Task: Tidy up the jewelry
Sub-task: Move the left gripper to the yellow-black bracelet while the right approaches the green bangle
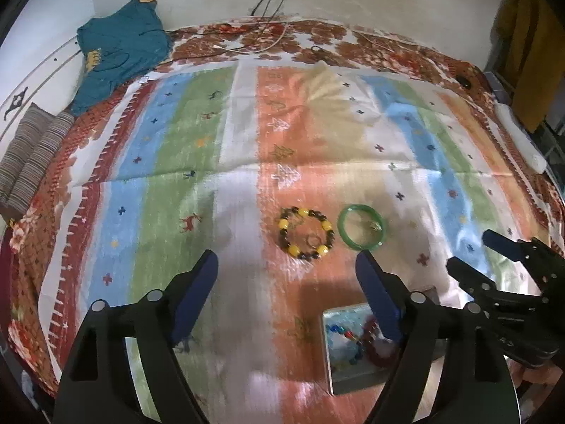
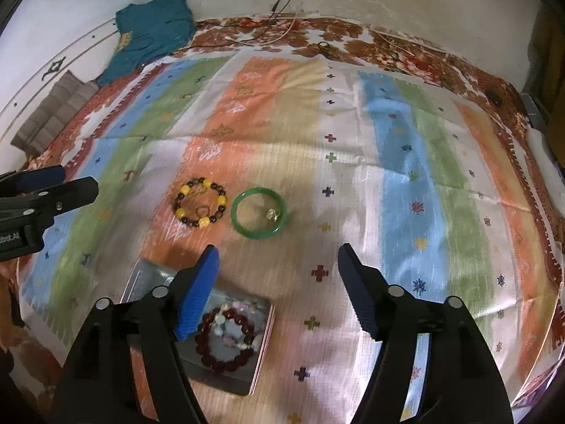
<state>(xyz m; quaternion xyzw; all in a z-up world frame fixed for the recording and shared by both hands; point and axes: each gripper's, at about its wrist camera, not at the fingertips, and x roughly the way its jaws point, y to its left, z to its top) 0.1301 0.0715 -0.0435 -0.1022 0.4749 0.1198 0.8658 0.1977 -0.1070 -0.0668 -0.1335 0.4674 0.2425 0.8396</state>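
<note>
Left wrist view: left gripper jaws wide, nothing between them. Right gripper also wide, empty. Yellow-and-dark beaded bracelet and green glossy bangle lie side by side on striped multicolour cloth. Rectangular metal tin nearer the cameras holds dark red beaded bracelet.

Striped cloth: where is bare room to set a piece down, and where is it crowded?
Free: the wide stretch right of the green bangle and the far half beyond both bracelets. Crowded: the beaded bracelet beside the bangle, and the open tin under both open grippers.
</note>
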